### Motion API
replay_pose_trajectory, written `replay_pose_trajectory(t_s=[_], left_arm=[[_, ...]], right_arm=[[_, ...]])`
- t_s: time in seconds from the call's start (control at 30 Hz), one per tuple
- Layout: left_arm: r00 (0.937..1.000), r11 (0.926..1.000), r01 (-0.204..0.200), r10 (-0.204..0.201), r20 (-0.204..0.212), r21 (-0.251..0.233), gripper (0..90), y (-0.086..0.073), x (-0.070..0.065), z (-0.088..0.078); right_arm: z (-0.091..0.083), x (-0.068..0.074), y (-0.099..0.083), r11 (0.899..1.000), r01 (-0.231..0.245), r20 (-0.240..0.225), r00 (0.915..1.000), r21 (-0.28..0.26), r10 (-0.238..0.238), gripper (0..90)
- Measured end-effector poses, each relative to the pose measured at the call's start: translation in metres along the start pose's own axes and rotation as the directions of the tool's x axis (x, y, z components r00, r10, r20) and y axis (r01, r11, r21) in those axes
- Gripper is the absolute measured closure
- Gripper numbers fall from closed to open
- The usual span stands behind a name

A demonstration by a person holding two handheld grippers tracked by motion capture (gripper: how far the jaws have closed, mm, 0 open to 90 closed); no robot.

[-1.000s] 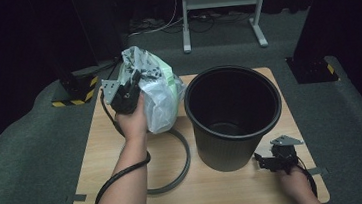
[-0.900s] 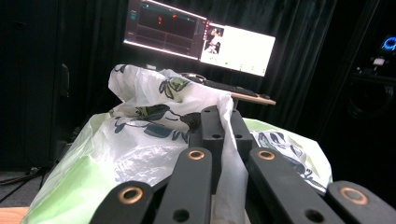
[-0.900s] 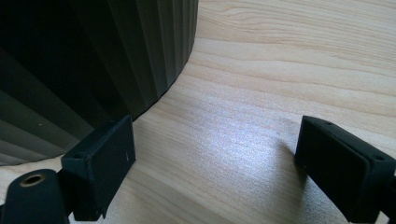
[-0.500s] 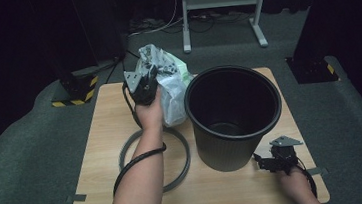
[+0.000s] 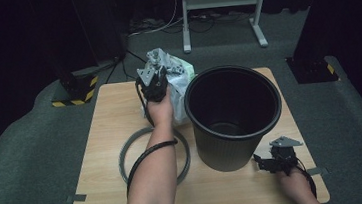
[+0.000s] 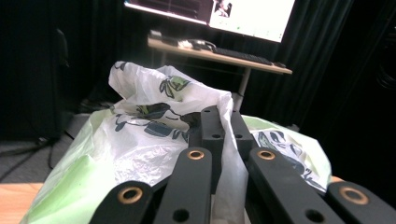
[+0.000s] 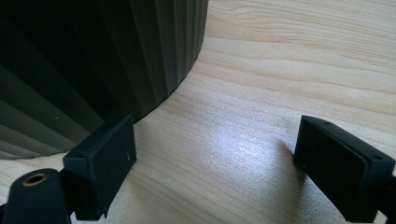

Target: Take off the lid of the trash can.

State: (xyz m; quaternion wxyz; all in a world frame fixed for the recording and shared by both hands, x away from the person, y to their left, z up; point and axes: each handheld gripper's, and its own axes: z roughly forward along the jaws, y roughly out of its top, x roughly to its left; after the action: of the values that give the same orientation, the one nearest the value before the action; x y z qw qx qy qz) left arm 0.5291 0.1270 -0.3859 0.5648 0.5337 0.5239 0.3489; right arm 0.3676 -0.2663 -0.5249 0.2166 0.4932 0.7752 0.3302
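Note:
A crumpled white and green printed plastic bag hangs at the far left of the black ribbed bin, against its rim. My left gripper is shut on the bag, and in the left gripper view a fold of the bag runs pinched between the jaws of the left gripper. My right gripper rests low on the board at the bin's front right base. In the right gripper view the right gripper stands open over bare wood, with the bin's wall just left of it.
A grey ring lies flat on the wooden board under my left forearm. Behind the board stand a metal frame's legs and a yellow-black striped foot. A desk with a screen and keyboard sits farther off.
My left hand has carried the bag to the right, from the board's far left up against the bin's rim. The right gripper has stayed put.

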Motion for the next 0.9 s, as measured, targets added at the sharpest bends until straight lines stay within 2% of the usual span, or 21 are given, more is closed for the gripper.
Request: replay_pose_trajectory(t_s=[0.3,0.37,0.47,0.63,0.77,0.8,0.9], left_arm=[[0.9998,0.9995,0.013,-0.013,0.015,0.03,87.5,-0.016,-0.005,0.005],[0.9994,0.9989,0.027,-0.028,0.021,0.037,86.1,-0.02,-0.007,0.006],[0.9993,0.9988,0.008,-0.01,0.037,0.049,83.8,-0.024,-0.008,0.007],[0.998,0.9983,-0.011,0.007,0.063,0.056,70.1,-0.027,-0.01,0.006],[0.998,0.9977,-0.026,0.022,0.06,0.063,51.9,-0.024,-0.01,0.003],[0.9976,0.9969,-0.044,0.04,0.057,0.066,50.1,-0.022,-0.01,0.001],[0.9962,0.9949,-0.061,0.055,0.067,0.081,40.8,-0.019,-0.01,-0.004]], right_arm=[[-0.001,0.0,-0.001,1.0,0.002,-0.003,1.0,-0.003,-0.002,13.4],[-0.001,0.0,-0.001,1.0,0.002,-0.004,1.0,-0.003,-0.002,13.4],[-0.001,0.001,-0.001,1.0,-0.001,-0.004,1.0,-0.002,0.001,13.3],[-0.001,0.001,-0.001,1.0,-0.002,-0.005,1.0,-0.002,0.002,13.3],[-0.001,0.001,-0.001,1.0,-0.004,-0.006,1.0,-0.001,0.004,13.3],[-0.001,0.001,-0.001,1.0,-0.004,-0.006,1.0,-0.002,0.004,13.3],[-0.001,0.0,-0.001,1.0,0.001,-0.007,1.0,-0.004,-0.001,13.2]])
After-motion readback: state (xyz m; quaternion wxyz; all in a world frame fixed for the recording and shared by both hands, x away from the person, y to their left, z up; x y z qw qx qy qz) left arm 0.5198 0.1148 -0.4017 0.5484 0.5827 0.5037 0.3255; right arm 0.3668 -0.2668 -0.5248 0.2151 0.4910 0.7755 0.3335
